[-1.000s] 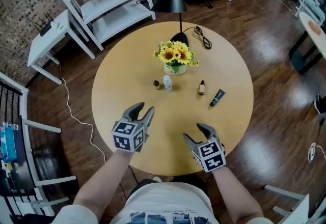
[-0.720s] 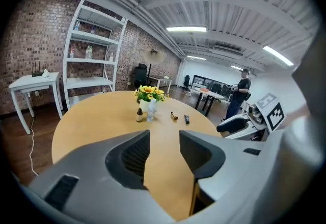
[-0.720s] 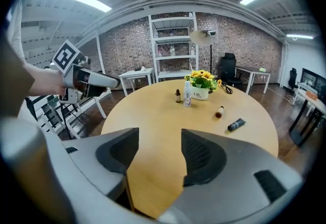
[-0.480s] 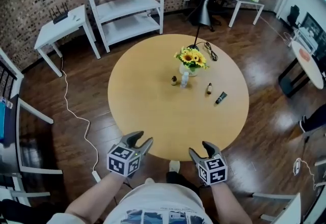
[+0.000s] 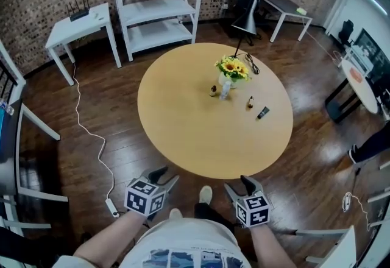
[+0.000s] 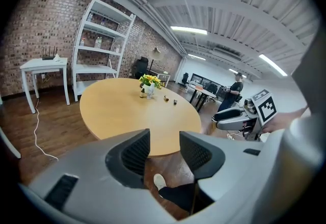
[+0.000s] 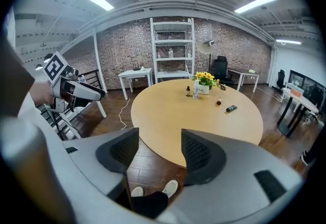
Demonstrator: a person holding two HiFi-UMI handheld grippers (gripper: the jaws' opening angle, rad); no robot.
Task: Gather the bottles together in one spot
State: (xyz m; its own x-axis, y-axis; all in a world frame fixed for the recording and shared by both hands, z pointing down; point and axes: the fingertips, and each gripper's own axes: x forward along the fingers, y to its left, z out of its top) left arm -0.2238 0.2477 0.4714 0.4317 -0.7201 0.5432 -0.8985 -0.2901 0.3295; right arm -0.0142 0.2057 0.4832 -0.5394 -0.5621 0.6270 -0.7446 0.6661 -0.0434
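The left gripper (image 5: 166,174) and right gripper (image 5: 239,183) are hovering with jaws parted and empty, short of the round table's (image 5: 183,139) near edge. The bottles are sitting well ahead toward its far edge: a brown bottle (image 5: 213,91) and a clear bottle (image 5: 225,89) by the sunflower vase (image 5: 233,72), then an amber bottle (image 5: 250,102) and a black tube (image 5: 262,113) lying slantwise to the right, closer to the right gripper. A second ago both grippers were over the tabletop; they are now backing clear.

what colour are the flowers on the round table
Yellow with dark centres; the flowers show best in the head view.
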